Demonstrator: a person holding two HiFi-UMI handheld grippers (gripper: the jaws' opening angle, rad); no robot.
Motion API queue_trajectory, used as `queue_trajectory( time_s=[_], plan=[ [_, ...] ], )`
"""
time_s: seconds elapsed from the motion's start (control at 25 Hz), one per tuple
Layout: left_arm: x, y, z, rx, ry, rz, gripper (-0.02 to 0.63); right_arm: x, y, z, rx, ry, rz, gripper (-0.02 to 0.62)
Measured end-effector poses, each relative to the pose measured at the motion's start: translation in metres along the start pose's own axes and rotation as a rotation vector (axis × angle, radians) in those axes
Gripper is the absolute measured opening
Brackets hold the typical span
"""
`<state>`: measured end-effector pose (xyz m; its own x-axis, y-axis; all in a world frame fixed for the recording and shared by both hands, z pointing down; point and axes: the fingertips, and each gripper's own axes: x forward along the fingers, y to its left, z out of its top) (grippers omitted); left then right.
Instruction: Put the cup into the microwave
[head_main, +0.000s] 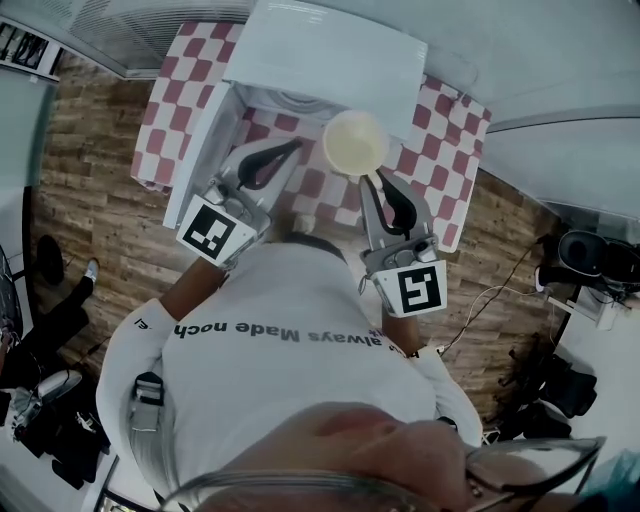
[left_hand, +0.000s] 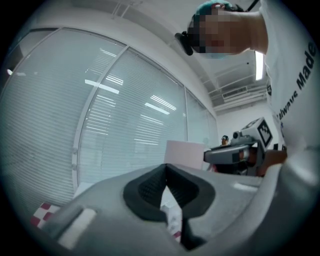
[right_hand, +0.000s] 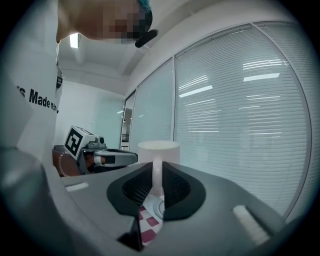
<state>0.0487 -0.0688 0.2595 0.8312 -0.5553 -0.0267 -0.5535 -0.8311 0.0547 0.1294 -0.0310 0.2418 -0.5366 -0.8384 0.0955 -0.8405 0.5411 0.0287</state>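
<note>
— Where's the cup?
— The cup (head_main: 355, 142) is upright, just past the tips of my right gripper (head_main: 375, 180). That gripper is clamped on the cup's handle.
— And your other one?
— My left gripper (head_main: 290, 148) is pinched closed on nothing, level with the right one and to its left.
— What's around them?
— A red-and-white checked surface (head_main: 440, 150) lies under both grippers. The white microwave (head_main: 330, 50) is just beyond the cup, with wood floor (head_main: 90, 180) on either side. Blinds (right_hand: 240, 100) cover the windows ahead.
</note>
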Motion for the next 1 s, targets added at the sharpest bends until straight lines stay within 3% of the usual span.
queue_trajectory(
  time_s=[0.56, 1.0],
  plan=[
    [0.086, 0.015, -0.008, 0.006, 0.013, 0.018, 0.005, 0.015, -0.086, -0.010, 0.006, 0.006, 0.021, 0.043],
    [0.081, 0.017, -0.009, 0.003, -0.019, 0.026, 0.005, 0.019, -0.081, -0.011, 0.002, -0.004, 0.027, 0.043]
  ],
)
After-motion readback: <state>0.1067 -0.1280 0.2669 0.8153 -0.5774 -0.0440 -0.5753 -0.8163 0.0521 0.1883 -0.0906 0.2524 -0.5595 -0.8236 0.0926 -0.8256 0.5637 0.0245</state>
